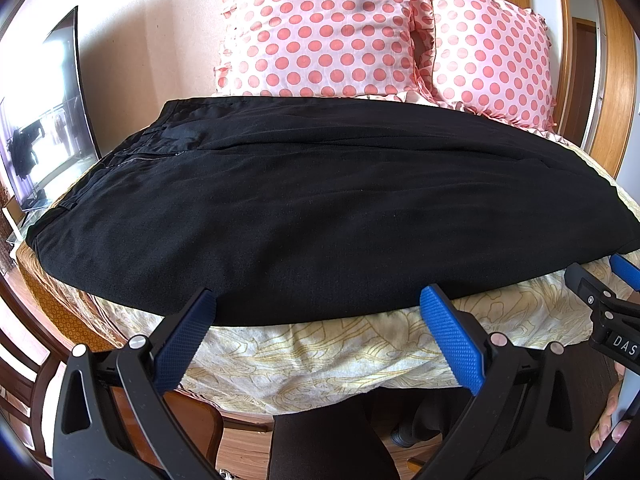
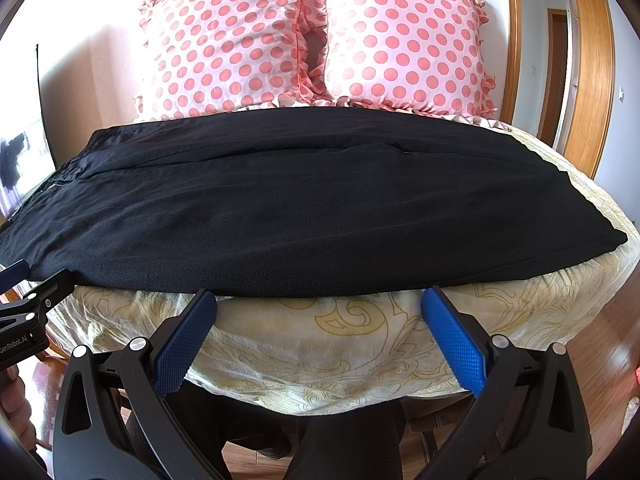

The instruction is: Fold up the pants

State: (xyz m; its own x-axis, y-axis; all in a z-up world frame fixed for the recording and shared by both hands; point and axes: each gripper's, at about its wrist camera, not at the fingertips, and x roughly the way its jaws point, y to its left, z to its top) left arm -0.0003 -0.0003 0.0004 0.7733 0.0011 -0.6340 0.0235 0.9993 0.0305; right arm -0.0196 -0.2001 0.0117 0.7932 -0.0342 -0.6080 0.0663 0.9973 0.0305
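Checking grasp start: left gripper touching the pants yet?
Cannot tell. In the left wrist view the left gripper is open with its fingertips at the near edge of the pants, but no contact or gap shows plainly.

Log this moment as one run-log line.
stage: pre-grasp | black pants flat on patterned bedcover, waistband left | left gripper open at near edge | right gripper open at near edge | nothing held
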